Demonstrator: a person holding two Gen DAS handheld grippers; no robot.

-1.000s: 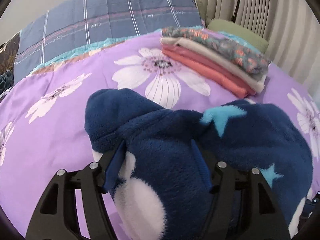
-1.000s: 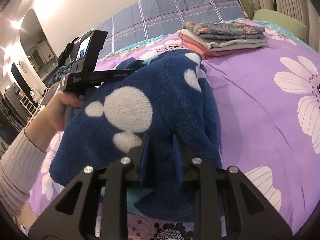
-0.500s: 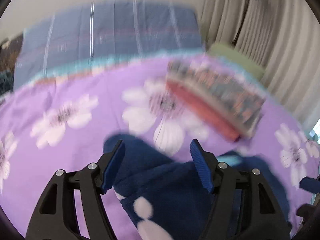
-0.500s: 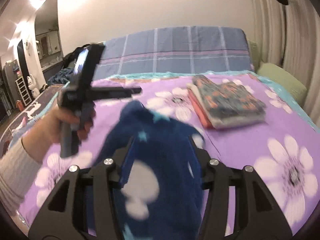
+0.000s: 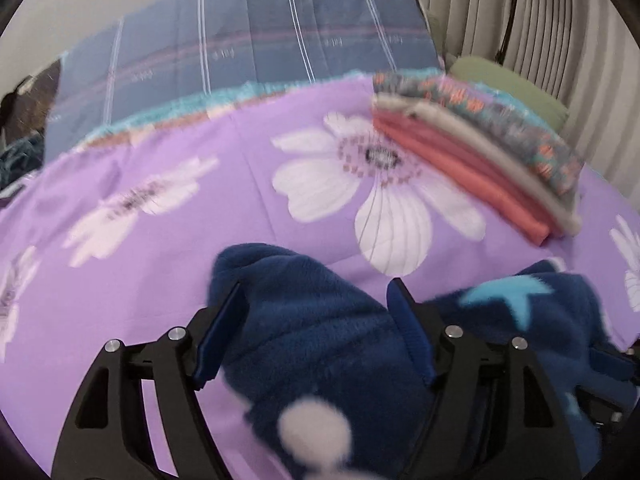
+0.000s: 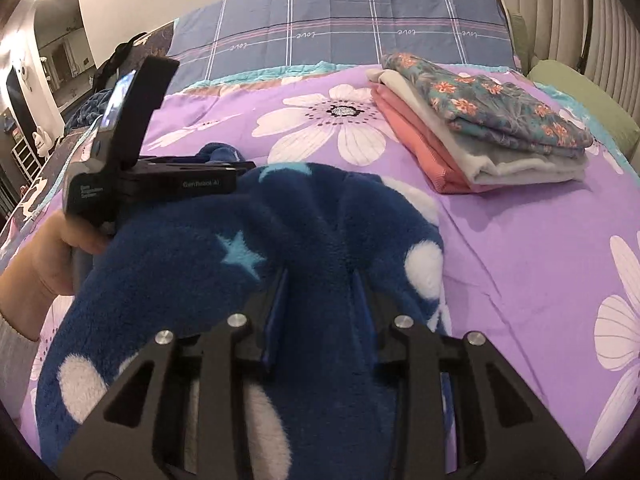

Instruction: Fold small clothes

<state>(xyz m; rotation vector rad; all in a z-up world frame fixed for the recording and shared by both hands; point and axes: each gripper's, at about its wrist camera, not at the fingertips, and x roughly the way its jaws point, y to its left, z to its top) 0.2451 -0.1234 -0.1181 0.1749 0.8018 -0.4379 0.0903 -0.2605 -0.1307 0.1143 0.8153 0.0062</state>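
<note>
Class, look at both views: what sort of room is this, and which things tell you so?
Most likely a bedroom. The work surface is a bed under a purple flowered cover, a blue plaid pillow lies at its head, and curtains hang alongside.

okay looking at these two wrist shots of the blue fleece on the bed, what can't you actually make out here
- What kind of garment the blue fleece is: bunched up, and its near part is cut off by the bottom edge in both views.
- How many pieces the folded stack holds: motion blur in the left wrist view, layers overlap in the right.
- Right gripper fingertips: sunk in the pile.
- Left gripper grip: blurred; fleece lies between wide-set fingers.
</note>
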